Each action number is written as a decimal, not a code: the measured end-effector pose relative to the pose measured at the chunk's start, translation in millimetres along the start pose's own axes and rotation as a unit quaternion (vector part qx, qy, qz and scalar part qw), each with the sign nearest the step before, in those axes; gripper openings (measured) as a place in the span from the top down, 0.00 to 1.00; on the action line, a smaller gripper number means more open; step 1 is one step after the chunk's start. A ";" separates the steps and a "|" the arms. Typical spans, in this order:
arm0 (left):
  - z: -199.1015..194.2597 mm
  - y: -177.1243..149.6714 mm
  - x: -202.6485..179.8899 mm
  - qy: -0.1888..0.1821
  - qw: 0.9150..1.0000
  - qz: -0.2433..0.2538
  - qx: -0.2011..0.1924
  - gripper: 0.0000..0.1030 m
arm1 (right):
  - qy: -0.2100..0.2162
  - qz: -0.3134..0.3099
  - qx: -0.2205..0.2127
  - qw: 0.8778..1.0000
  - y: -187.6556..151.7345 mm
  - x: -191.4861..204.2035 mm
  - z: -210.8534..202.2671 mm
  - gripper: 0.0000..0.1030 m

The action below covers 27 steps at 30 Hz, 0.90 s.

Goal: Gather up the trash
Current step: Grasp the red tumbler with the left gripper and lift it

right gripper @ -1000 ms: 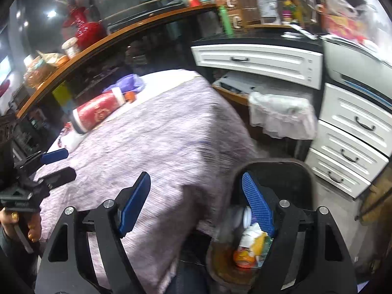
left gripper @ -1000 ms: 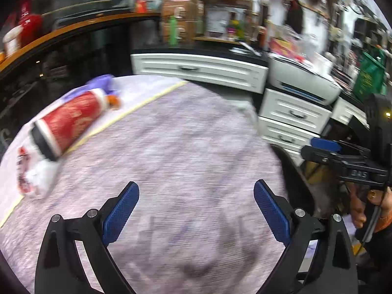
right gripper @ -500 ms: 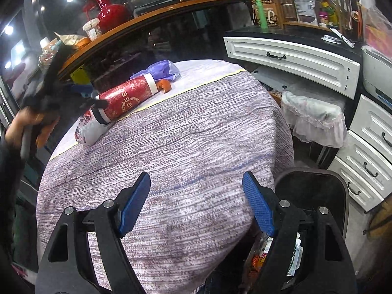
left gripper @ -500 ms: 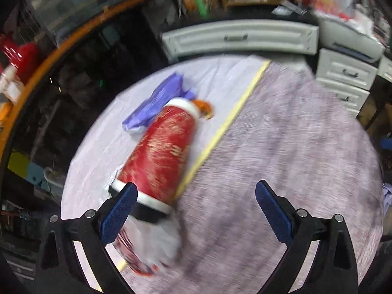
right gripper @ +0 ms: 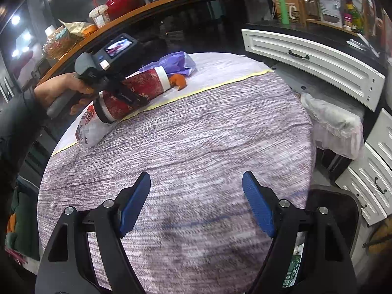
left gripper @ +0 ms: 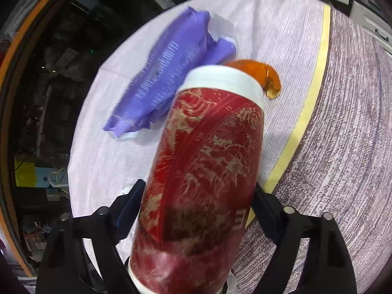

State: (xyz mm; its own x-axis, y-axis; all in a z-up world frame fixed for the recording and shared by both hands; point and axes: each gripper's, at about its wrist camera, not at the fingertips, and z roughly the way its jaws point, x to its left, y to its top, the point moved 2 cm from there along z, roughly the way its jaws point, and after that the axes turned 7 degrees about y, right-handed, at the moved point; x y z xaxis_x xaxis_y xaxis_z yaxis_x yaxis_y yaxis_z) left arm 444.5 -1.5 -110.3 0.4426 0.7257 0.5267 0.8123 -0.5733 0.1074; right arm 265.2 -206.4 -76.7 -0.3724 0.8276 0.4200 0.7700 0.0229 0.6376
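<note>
Now my left gripper (left gripper: 196, 210) straddles the red canister (left gripper: 205, 171), which lies on its side on the desk (right gripper: 196, 147). Its jaws have just been closing with the canister between them, tight against its sides; I cannot tell whether they press yet. Just beyond the canister's white end lie a purple wrapper (left gripper: 169, 73) and an orange peel (left gripper: 267, 78). A white crumpled bag (right gripper: 90, 127) touches its near end. My right gripper (right gripper: 196, 205) hovers spread and empty, well apart from the canister.
</note>
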 end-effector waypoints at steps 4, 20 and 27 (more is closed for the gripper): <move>-5.9 -5.8 -3.4 0.015 1.000 0.006 -0.019 0.27 | 0.001 -0.014 0.006 1.000 6.9 4.6 7.4 0.25; -126.5 -112.2 41.5 -0.064 0.926 -0.271 -0.256 0.29 | 0.036 -0.060 0.000 0.998 102.2 28.7 57.4 0.26; -146.7 -148.6 43.1 -0.083 0.894 -0.325 -0.298 0.29 | 0.028 -0.072 0.058 0.995 146.3 32.6 144.0 0.44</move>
State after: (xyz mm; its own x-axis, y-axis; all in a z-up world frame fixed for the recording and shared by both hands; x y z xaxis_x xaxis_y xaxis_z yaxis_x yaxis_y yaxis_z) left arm 287.2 59.2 20.2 0.0413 0.9971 0.0640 0.5936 -0.0760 0.8011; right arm 440.4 -95.3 -62.8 -0.5086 0.7791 0.3664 0.7599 0.2061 0.6165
